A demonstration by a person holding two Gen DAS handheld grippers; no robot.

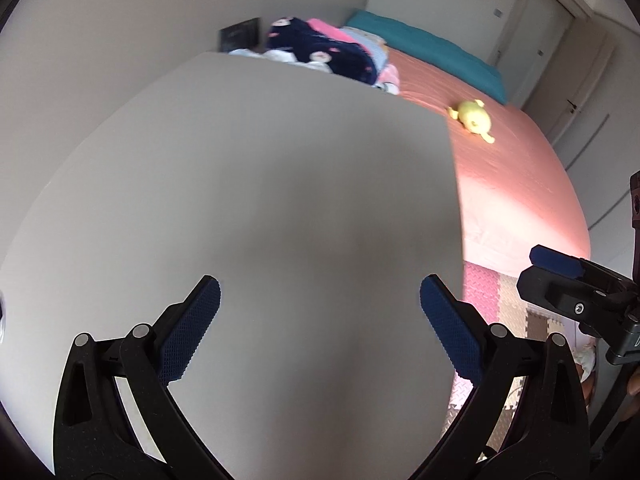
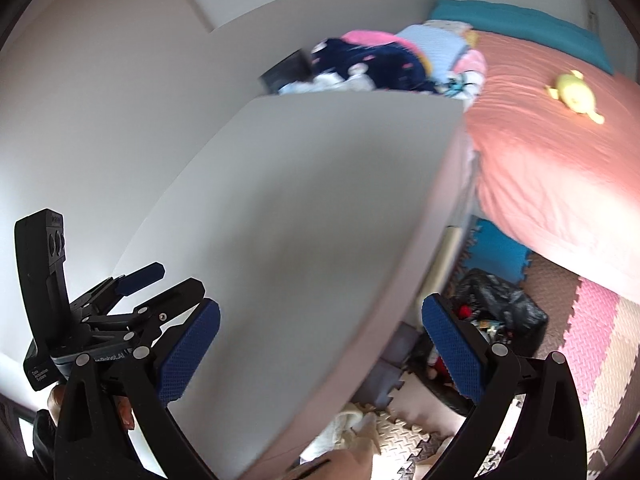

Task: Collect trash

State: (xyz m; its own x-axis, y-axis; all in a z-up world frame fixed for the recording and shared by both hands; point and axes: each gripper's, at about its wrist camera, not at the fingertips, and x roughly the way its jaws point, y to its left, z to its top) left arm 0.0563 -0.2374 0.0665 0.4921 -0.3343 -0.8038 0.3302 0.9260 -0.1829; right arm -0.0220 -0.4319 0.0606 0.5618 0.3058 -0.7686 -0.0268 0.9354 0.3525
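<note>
My left gripper [image 1: 320,320] is open and empty above a bare white table top [image 1: 260,184]. My right gripper [image 2: 320,344] is open and empty over the same table's [image 2: 304,208] right edge. A black trash bag [image 2: 500,304] with colourful bits of trash in its mouth sits on the floor below that edge, just beyond my right fingertip [image 2: 444,336]. The right gripper shows at the right edge of the left wrist view [image 1: 568,280]. The left gripper shows at the lower left of the right wrist view [image 2: 144,280]. No loose trash shows on the table.
A bed with a salmon-pink sheet [image 2: 560,168] stands right of the table, with a yellow plush toy [image 2: 574,94], a teal pillow [image 1: 432,52] and a pile of clothes [image 2: 384,64]. Coloured foam floor mats [image 2: 592,344] and a white cloth [image 2: 352,428] lie below. White walls stand behind.
</note>
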